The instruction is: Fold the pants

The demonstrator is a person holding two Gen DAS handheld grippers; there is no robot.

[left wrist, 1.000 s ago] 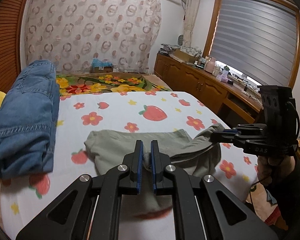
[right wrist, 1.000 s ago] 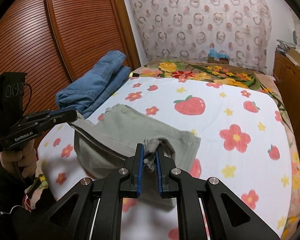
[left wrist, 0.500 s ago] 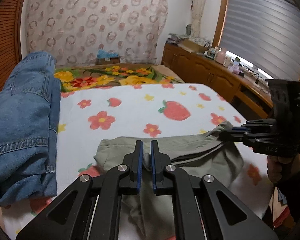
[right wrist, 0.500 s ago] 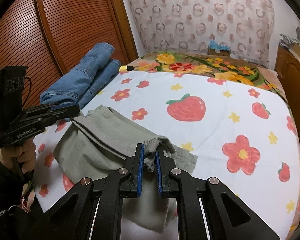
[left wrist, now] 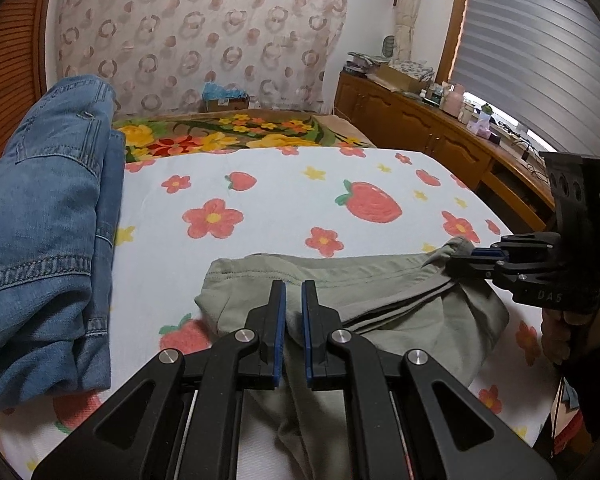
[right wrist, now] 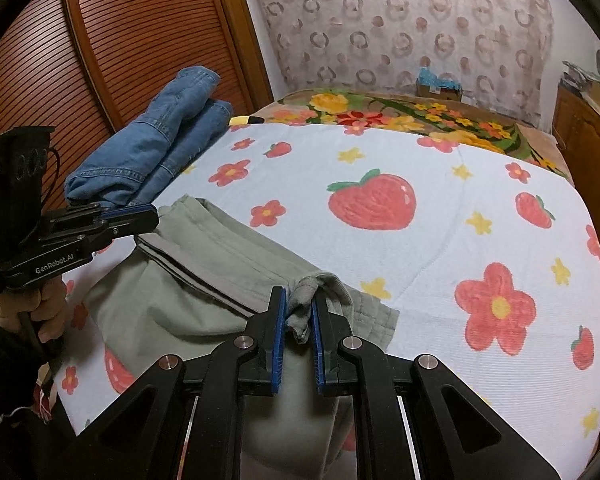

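Observation:
Grey-green pants (left wrist: 380, 292) lie partly folded on the strawberry-print bed near its front edge; they also show in the right wrist view (right wrist: 204, 276). My left gripper (left wrist: 294, 288) is shut on one corner of the pants and holds it just above the bed. My right gripper (right wrist: 299, 300) is shut on a bunched corner of the pants at the other end. Each gripper shows in the other's view, the right gripper (left wrist: 466, 256) at the right and the left gripper (right wrist: 154, 218) at the left.
Folded blue jeans (left wrist: 40, 220) lie along the left side of the bed, also in the right wrist view (right wrist: 156, 144). A floral blanket (left wrist: 228, 132) covers the far end. A wooden cabinet (left wrist: 420, 128) stands right; a slatted wooden door (right wrist: 132, 40) stands left.
Both grippers have moved forward and lower over the bed with the pants' corners, carrying the held edge toward the far edge of the pants. Both stay shut on the cloth.

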